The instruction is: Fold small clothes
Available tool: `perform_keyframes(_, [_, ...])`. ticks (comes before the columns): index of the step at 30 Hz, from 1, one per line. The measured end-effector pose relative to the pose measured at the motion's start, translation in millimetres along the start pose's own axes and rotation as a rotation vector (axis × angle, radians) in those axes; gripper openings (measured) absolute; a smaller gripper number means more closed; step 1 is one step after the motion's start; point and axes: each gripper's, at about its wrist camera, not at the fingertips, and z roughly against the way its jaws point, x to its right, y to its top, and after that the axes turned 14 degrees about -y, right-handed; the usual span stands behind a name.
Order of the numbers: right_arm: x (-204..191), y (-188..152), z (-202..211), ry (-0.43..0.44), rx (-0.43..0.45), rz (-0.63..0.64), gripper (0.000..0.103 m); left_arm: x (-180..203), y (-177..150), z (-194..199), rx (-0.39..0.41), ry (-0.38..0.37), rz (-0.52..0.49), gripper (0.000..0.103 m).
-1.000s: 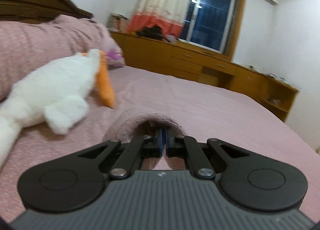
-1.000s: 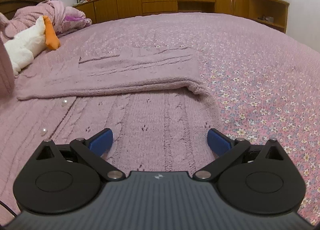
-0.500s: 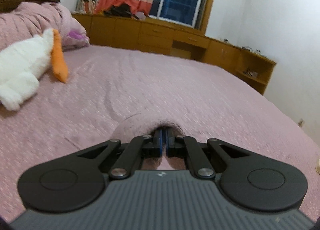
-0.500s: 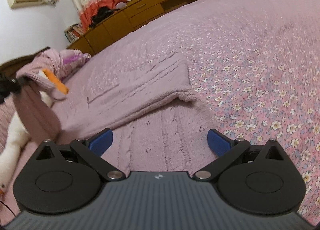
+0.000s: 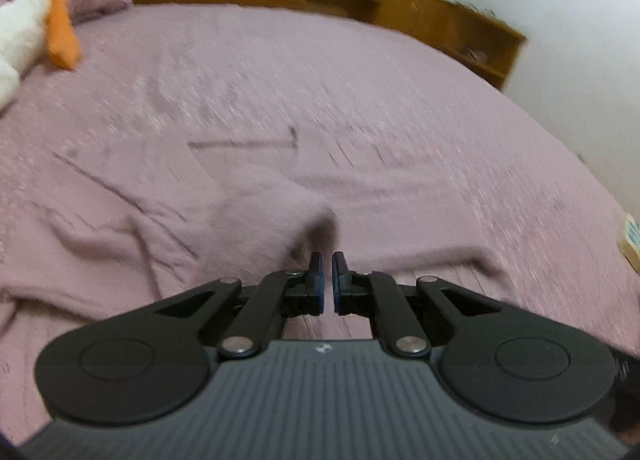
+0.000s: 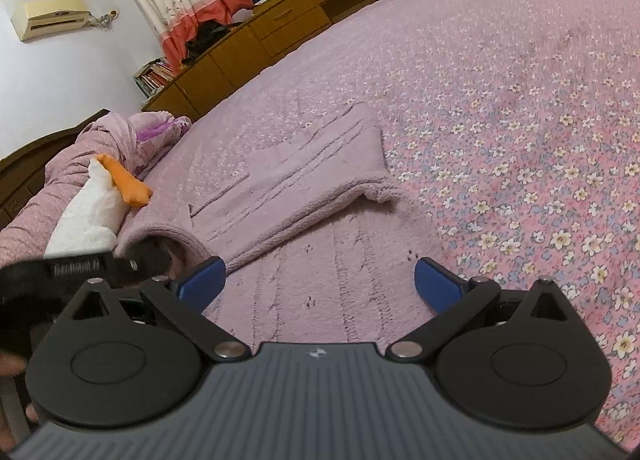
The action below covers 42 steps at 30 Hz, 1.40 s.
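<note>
While the pink knit sweater (image 6: 320,280) lies spread on the flowered bedspread (image 6: 520,107) with one sleeve (image 6: 288,175) already folded across its body, the other side is only now coming over.

At the left, the left gripper (image 5: 327,280) has its fingers nearly together with a slim gap; no cloth shows between them, though a raised fold (image 5: 272,215) sits just beyond. A plush toy (image 6: 88,211) crowds that edge.

To the right, the right gripper (image 6: 318,280) hangs wide and empty above the sweater, with open bedspread beyond.
</note>
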Motion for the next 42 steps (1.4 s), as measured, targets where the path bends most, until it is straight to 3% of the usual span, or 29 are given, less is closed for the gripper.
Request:
perform_keyframes(4, [-1.5, -1.8, -0.1, 0.001, -0.004, 0.007, 0.103, -1.4, -10.0, 10.1, -0.037, -0.001, -0.016, 0.009])
perform_keyframes(6, [-3.2, -2.7, 0.0, -0.002, -0.002, 0.019, 0.103, -6.0, -14.2, 17.8, -0.047, 0.012, -0.001, 0.031])
perform_keyframes(8, [-4.1, -2.9, -1.2, -0.006, 0.001, 0.029, 0.103, -13.0, -18.6, 28.6, -0.060, 0.032, 0.017, 0.040])
perform_keyframes(21, [-21.7, -18.0, 2.3, -0.075, 0.033, 0.188, 0.103, -98.4, -11.4, 88.0, -0.062, 0.261, 0.094, 0.040])
perform_keyframes(25, [-38.4, -20.3, 4.5, -0.091, 0.034, 0.273, 0.103, -126.3, -4.2, 91.8, -0.069, 0.296, 0.100, 0.040])
perform_keyframes(30, [-63.1, -14.7, 2.8, -0.087, 0.040, 0.333, 0.101, -151.0, -1.5, 86.9, -0.011, 0.297, 0.164, 0.040])
perform_keyframes(36, [-113.1, -5.3, -11.8, -0.064, 0.060, 0.517, 0.090, -162.0, -6.8, 84.0, 0.032, 0.284, 0.135, 0.041])
perform_keyframes(42, [-156.5, 5.2, -47.6, -0.031, 0.010, 0.607, 0.082, -176.2, -9.4, 89.4, 0.069, 0.245, 0.175, 0.041])
